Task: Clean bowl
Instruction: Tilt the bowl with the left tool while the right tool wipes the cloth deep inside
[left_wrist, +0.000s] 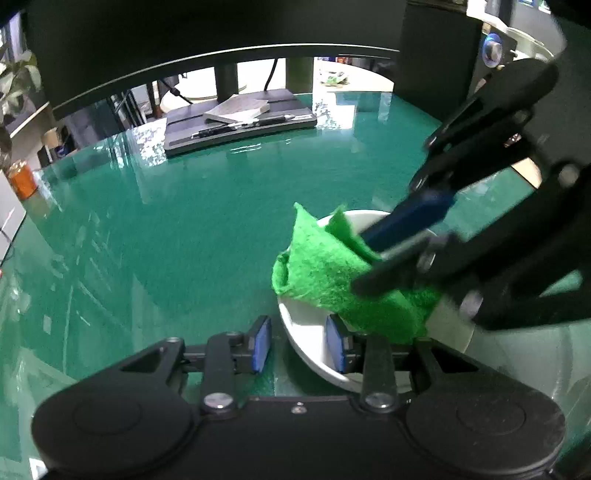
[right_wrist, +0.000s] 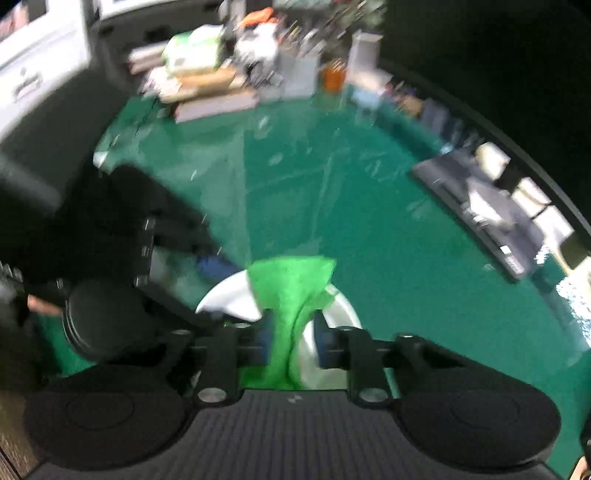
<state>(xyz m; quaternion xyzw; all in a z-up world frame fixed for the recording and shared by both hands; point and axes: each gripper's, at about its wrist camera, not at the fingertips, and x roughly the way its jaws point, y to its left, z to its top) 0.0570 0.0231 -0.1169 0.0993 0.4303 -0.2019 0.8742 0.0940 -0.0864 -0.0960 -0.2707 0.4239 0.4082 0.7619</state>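
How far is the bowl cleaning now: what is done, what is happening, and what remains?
Done: the left gripper straddles the white ceramic bowl's rim, one pad inside and one outside. In hand: the right gripper holds the green scouring cloth inside the bowl, so wiping looks under way. Left: finishing the wipe, lifting the cloth out, letting go. Whether the bowl is clean cannot be told.

Small white ceramic bowl (left_wrist: 314, 332) on green glossy table (left_wrist: 203, 221); crumpled bright-green felt scouring cloth (left_wrist: 332, 273) draped inside, over far rim.

surface: glossy green table (left_wrist: 207, 221) | on it: white bowl (left_wrist: 314, 339), monitor base (left_wrist: 240, 125), orange container (left_wrist: 23, 180)
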